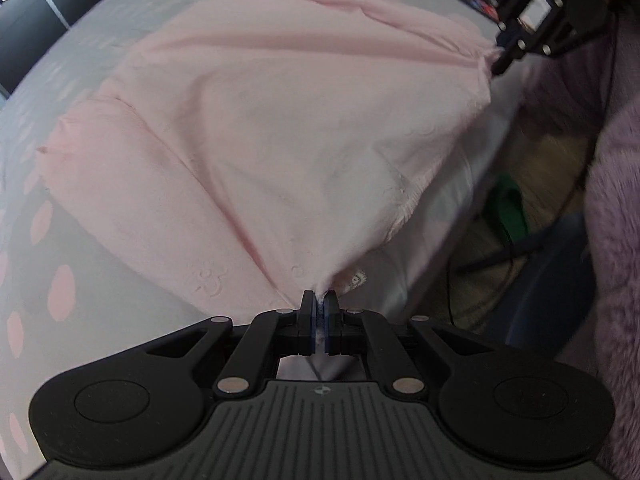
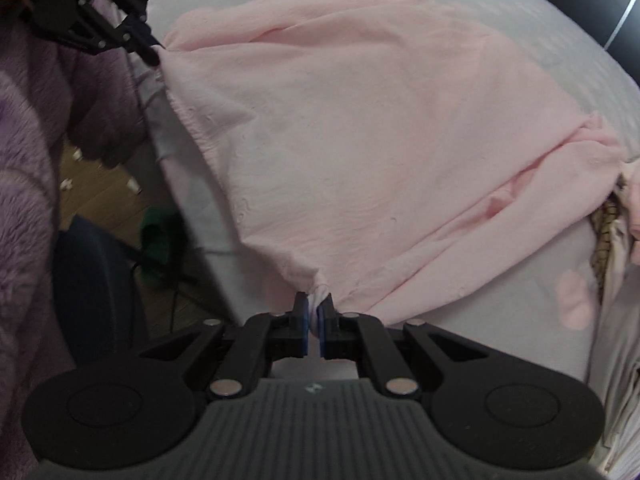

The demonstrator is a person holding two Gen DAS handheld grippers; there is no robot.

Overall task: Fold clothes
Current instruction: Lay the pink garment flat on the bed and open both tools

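A pale pink garment (image 1: 280, 128) lies spread on a bed, stretched taut along its near hem. My left gripper (image 1: 319, 300) is shut on one hem corner of the pink garment (image 2: 360, 128). My right gripper (image 2: 314, 304) is shut on the other hem corner. In the left wrist view the right gripper (image 1: 500, 60) shows at the upper right, pinching the cloth edge. The left gripper (image 2: 154, 54) appears at the upper left of the right wrist view, also pinching the hem. A sleeve (image 1: 100, 152) of the garment lies folded along the left side.
The bed sheet (image 1: 60, 80) is grey-white with pink spots. A person's fuzzy purple sleeve (image 2: 24, 160) is at the bed's edge. A green slipper (image 2: 158, 240) and a dark chair (image 2: 92, 280) are on the wooden floor. Other clothes (image 2: 612, 240) are piled at the right.
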